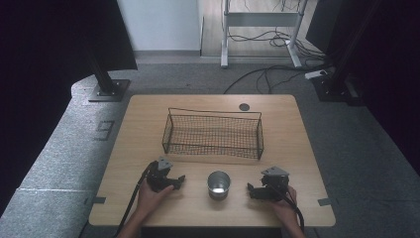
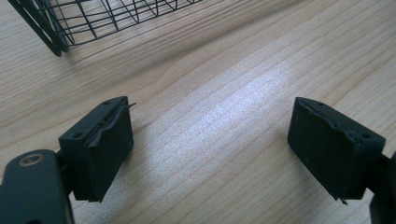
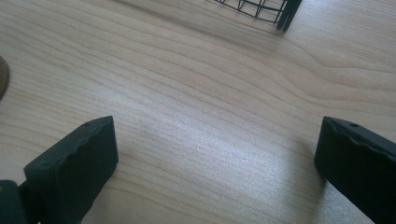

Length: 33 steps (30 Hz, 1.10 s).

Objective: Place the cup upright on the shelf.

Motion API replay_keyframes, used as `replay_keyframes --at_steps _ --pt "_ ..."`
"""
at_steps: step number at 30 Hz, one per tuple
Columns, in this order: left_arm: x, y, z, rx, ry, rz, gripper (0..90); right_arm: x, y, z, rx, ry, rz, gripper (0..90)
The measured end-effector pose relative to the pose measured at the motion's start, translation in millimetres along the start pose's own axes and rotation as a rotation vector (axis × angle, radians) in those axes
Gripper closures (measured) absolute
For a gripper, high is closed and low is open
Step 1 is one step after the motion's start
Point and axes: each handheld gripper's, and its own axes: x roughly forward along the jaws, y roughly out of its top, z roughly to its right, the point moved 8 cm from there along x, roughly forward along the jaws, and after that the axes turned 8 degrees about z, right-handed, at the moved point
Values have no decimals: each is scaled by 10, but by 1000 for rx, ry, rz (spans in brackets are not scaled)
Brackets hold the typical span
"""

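- Metal cup: one, upright near the bench's front edge, between the two grippers and touching neither.
- It looks light, rigid and probably slick; pinching across the rim, one jaw inside, seems the surest hold.
- Wire basket: one, empty, beyond the cup.
- Left gripper and right gripper: two, jaws spread, holding nothing.

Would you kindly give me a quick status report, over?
Left gripper open, empty. Right gripper open, empty. Metal cup upright between them, untouched. Wire basket behind; nothing blocking.
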Motion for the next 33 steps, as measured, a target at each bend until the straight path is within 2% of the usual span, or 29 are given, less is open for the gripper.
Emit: replay_keyframes --at_steps 3,6,10,11,12,16,18,21,24,25,27,33 --pt "0 0 0 0 0 0 142 -2 -1 1 3 -4 0 0" --pt "-1 0 1 1 1 0 143 -14 -11 1 27 -37 0 0" --pt "-1 1 1 2 1 1 143 -32 -22 -5 34 -44 2 2" --pt "-1 0 1 2 1 0 143 -42 -26 -9 36 -45 4 17" --pt "-1 1 1 1 1 0 142 -79 -30 -9 34 -56 20 84" --pt "3 4 4 1 -2 0 142 -147 -15 -5 12 -70 52 126" --pt "3 4 6 4 0 1 144 -196 6 -36 25 -39 71 127" --pt "3 3 8 4 0 1 145 -220 19 -55 22 -26 86 127" --pt "3 3 13 3 0 1 145 -280 73 -129 33 20 122 133" --pt "3 3 13 3 0 1 145 -280 73 -129 33 20 122 133" --pt "3 3 15 3 0 1 145 -324 105 -217 4 54 137 138" --pt "4 4 20 4 0 1 145 -372 144 -339 -7 93 155 140"
